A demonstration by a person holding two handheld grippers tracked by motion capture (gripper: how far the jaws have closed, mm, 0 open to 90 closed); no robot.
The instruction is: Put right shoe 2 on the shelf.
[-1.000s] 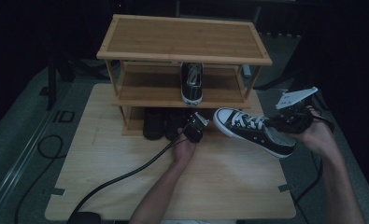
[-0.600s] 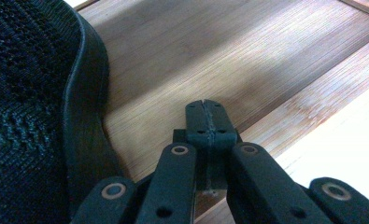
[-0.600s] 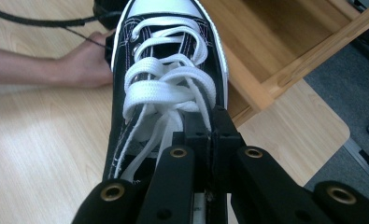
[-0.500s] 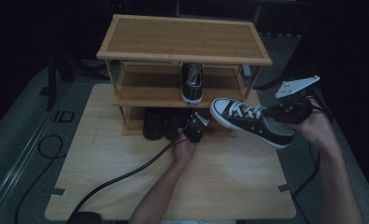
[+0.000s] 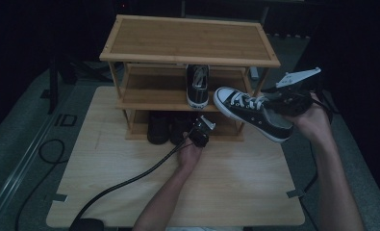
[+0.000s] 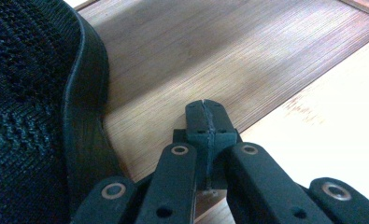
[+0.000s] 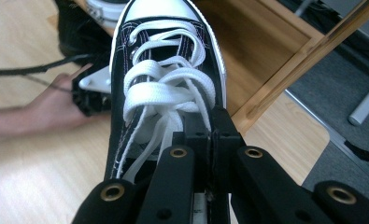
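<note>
My right gripper point(image 5: 285, 103) is shut on a black sneaker with white laces point(image 5: 251, 112) and holds it in the air at the right front of the bamboo shoe rack point(image 5: 187, 41), toe toward the rack. In the right gripper view the jaws point(image 7: 212, 128) pinch the sneaker point(image 7: 168, 70) at its opening, behind the laces. Low at the rack's bottom shelf, my left gripper point(image 5: 200, 133) is shut with nothing in it. Its closed jaws point(image 6: 205, 116) rest over the shelf board beside a dark mesh shoe point(image 6: 28, 116).
A matching sneaker point(image 5: 197, 85) stands on the rack's middle shelf, toe outward. Dark shoes point(image 5: 158, 126) fill the left part of the bottom shelf. The rack stands on a light wooden table point(image 5: 235, 183). A black cable point(image 5: 130, 180) trails from the left gripper.
My right gripper has carried the sneaker left and a little up, closer to the rack's middle shelf. The left gripper has stayed put.
</note>
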